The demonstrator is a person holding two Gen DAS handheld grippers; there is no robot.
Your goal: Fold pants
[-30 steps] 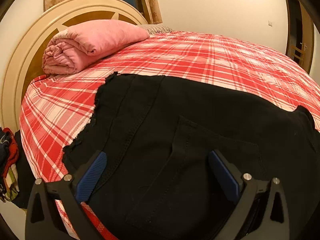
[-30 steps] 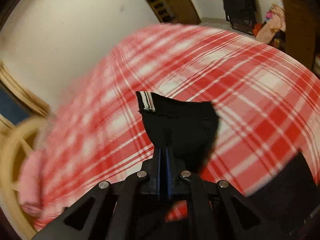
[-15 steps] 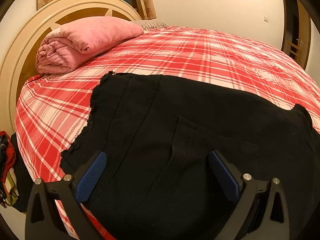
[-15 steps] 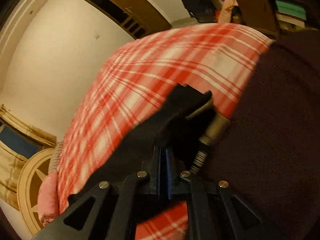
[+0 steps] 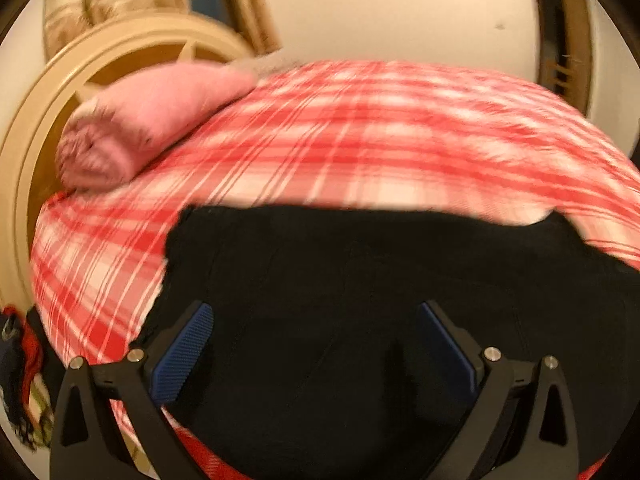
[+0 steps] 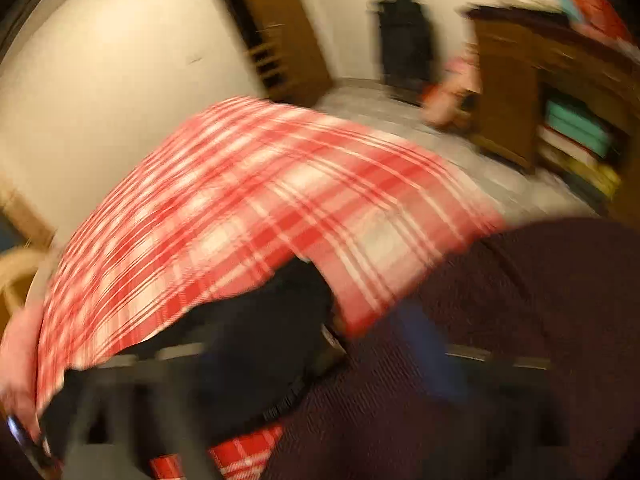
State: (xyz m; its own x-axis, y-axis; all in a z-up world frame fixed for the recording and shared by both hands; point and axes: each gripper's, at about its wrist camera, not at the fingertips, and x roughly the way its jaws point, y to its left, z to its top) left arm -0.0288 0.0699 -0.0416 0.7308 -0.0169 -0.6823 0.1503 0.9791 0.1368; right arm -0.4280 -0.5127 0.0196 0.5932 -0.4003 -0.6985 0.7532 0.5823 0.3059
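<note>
- The black pants (image 5: 360, 300) are matt cloth, with no sheen even where they lie flat.
- The bedspread (image 5: 360, 140) is woven cloth in a red and white check.
- The pink blanket (image 5: 152, 120), rolled up, looks soft and slightly fuzzy at its end.
- The headboard (image 5: 120, 52) has a smooth cream painted finish with tan panels.
- The left gripper (image 5: 312, 340) is matt black plastic with bright metal screw heads; its pads (image 5: 182, 354) are blue and finely ribbed.
- The cabinet (image 6: 520, 92) is brown wood, too blurred for grain to show.
</note>
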